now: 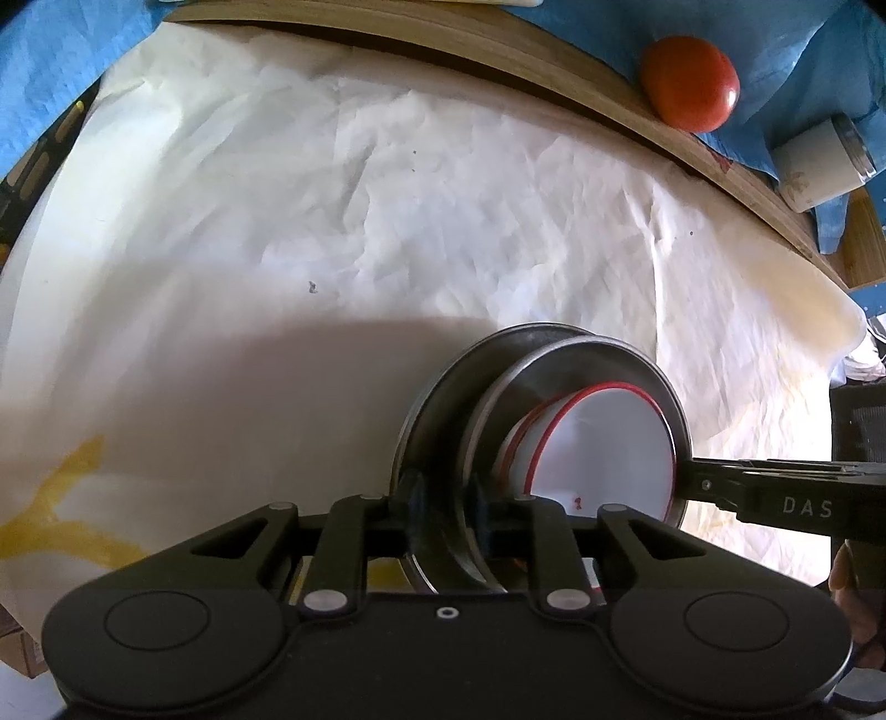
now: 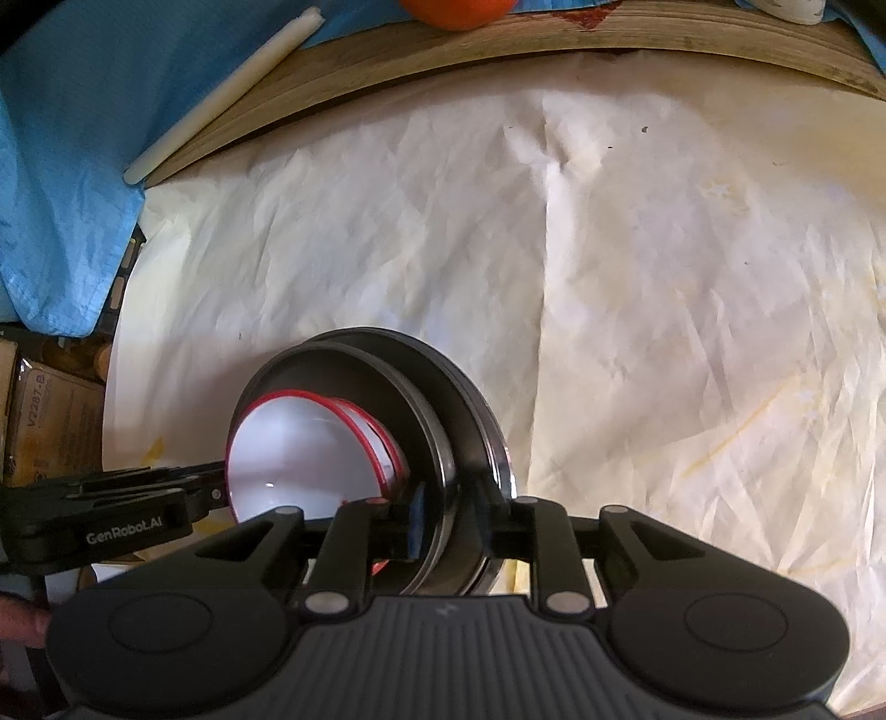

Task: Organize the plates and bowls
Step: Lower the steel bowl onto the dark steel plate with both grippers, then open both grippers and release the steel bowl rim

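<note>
White crumpled paper [image 1: 387, 232] covered the wooden table [image 2: 498, 39]. On it sat a stack: two steel plates [image 1: 443, 421], with red-rimmed white bowls [image 1: 603, 443] nested on top. The left gripper [image 1: 446, 509] straddled the plates' rim on one side and the right gripper [image 2: 451, 515] on the opposite side; whether either gripper's pads pressed the rim could not be told. A tomato [image 1: 692, 83] lay well apart.

tomato [image 2: 457, 12] cut by top edge; cardboard box [image 2: 52, 421] label too blurred
</note>
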Demonstrator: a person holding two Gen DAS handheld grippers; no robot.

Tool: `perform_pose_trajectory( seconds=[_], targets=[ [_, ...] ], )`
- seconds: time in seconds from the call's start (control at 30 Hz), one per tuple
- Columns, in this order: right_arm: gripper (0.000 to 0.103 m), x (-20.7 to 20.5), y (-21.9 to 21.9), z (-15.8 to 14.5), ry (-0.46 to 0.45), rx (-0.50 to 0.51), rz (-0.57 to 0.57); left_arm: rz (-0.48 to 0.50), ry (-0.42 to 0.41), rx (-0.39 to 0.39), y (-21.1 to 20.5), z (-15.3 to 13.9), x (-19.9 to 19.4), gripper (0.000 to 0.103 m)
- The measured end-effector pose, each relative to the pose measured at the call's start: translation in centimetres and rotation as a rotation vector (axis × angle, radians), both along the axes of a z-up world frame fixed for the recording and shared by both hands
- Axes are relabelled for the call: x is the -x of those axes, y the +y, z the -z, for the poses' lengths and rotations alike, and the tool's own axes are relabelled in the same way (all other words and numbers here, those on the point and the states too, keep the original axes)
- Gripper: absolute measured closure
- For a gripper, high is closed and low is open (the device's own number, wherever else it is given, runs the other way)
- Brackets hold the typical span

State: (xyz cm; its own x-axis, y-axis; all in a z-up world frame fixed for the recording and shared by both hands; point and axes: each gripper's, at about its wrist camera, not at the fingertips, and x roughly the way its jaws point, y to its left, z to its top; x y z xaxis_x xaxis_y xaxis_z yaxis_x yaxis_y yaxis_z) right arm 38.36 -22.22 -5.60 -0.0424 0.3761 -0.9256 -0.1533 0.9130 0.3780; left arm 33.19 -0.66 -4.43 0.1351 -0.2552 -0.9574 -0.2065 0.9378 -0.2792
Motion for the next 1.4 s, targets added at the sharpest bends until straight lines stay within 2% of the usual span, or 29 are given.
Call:
perform_pose_trajectory(
  seconds=[0.33, 0.37, 0.4, 0.47, 0.57, 0.6, 0.63, 0.7, 1.03, 1.13, 1.4],
  targets=[
    [0.079, 0.2, -0.4, -0.2, -0.004, -0.010, 0.013, -0.005, -0.011, -0.009, 0.0, -0.3, 0.3, 0.078],
    [0.076, 0.2, -0.4, -0.3, -0.007, -0.010, 0.015, -0.007, -0.012, -0.009, 0.0, -0.4, 0.3, 0.078],
    [0.064, 0.2, -0.5, -0.3, -0.011, -0.007, 0.018, -0.009, -0.013, -0.008, 0.0, -0.4, 0.3, 0.078],
    [0.052, 0.2, -0.7, -0.5, -0.029, 0.027, 0.026, -0.012, -0.015, -0.008, 0.1, -0.4, 0.3, 0.078],
    [0.049, 0.1, -1.4, -0.6, -0.033, 0.002, 0.044, -0.016, -0.018, -0.011, 0.1, -0.4, 0.4, 0.077],
    [0.049, 0.1, -1.4, -0.6, -0.035, 0.005, 0.044, -0.016, -0.021, -0.014, 0.1, -0.5, 0.4, 0.075],
    [0.049, 0.0, -1.5, -0.6, -0.035, 0.003, 0.044, -0.014, -0.020, -0.033, 0.1, -0.5, 0.4, 0.063],
    [0.049, 0.1, -1.5, -0.6, -0.036, 0.003, 0.044, -0.014, -0.019, -0.075, 0.2, -0.6, 0.3, 0.053],
    [0.047, 0.0, -1.4, -0.6, -0.034, 0.003, 0.037, -0.045, -0.025, -0.076, 0.5, -0.8, 0.5, 0.048],
    [0.043, -0.1, -1.5, -0.6, -0.040, 0.006, 0.034, -0.057, -0.017, -0.087, 0.6, -0.7, 0.5, 0.042],
    [0.035, -0.4, -1.7, -0.8, -0.050, 0.005, 0.022, -0.083, -0.016, -0.110, 0.7, -0.8, 0.6, 0.036]
  ],
)
